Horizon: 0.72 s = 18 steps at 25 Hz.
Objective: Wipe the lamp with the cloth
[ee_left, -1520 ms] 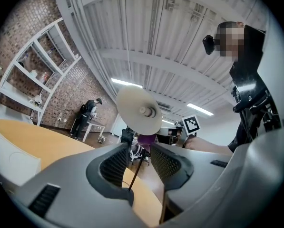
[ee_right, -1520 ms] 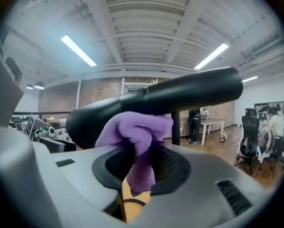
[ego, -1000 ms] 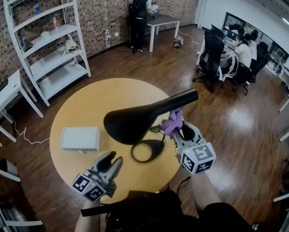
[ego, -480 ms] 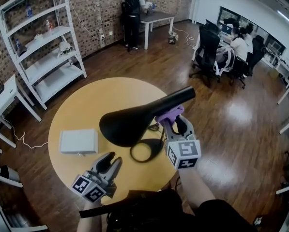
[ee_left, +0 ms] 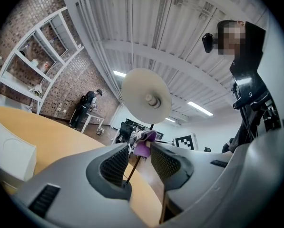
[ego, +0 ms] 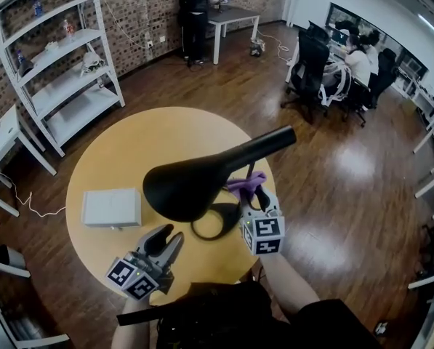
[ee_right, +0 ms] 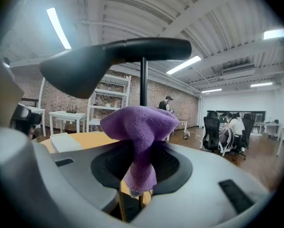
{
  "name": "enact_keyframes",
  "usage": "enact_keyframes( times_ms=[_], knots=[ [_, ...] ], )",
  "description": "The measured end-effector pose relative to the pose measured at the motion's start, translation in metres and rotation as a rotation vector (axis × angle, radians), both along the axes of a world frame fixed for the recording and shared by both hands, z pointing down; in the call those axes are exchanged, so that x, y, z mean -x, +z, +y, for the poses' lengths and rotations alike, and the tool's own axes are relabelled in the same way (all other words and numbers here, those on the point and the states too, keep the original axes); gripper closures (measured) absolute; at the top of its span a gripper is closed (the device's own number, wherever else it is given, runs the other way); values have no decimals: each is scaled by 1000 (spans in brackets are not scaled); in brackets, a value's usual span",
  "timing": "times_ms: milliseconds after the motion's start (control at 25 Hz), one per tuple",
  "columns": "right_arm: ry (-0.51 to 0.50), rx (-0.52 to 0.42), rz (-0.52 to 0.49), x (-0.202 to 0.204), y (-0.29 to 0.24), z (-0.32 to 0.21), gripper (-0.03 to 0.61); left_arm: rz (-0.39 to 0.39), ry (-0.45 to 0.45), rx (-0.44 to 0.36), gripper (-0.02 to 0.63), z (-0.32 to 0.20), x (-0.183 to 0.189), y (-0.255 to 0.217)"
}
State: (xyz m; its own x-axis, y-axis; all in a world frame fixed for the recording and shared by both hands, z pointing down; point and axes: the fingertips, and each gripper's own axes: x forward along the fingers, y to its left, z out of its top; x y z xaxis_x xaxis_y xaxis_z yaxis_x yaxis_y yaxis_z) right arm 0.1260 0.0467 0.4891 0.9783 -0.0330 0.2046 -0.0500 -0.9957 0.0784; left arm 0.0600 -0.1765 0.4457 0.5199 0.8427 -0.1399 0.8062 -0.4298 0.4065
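Logging the wiping job as begun but, by my reading, far from finished.

Item, lamp (ego: 184,187): black, standing on its ring base (ego: 217,222) on the round yellow table (ego: 115,151), with the shade leaning toward my left. Nothing is showing which surfaces have been wiped, so I am counting shade, stem (ee_right: 143,75) and base as all outstanding.

Item, cloth (ego: 246,185): purple and bunched, sitting in the right gripper (ego: 251,196) just beside the thin stem, below the neck of the shade. I am judging the pick-up as done. Whether the cloth is touching the stem I cannot tell.

Item, right fingers (ee_right: 111,165): clenched on the cloth, which is rising in a lump above the pads and hanging in a tail below them. The jaws have just been opening a little, with the cloth between them and the pads pressing it on both sides.

Item, left gripper (ego: 164,240): hovering over the near table edge, apart from the lamp. Its fingers (ee_left: 114,164) are standing released with a narrow gap, holding and touching nothing.

Item, white box (ego: 111,207): lying on the table to the left, not part of the job.
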Motion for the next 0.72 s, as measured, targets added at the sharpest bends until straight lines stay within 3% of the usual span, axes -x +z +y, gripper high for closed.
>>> enact_keyframes(
  times_ms=[280,520,720],
  knots=[
    [-18,7,-182,-2,85,3,465,-12,23,-20,483,19,-7,12],
    [-23,30,-428,1,176,12,472,-18,9,-54,482,28,-11,24],
    [-61,40,-501,3,209,16,477,-39,-23,-54,482,24,-11,25]
  ],
)
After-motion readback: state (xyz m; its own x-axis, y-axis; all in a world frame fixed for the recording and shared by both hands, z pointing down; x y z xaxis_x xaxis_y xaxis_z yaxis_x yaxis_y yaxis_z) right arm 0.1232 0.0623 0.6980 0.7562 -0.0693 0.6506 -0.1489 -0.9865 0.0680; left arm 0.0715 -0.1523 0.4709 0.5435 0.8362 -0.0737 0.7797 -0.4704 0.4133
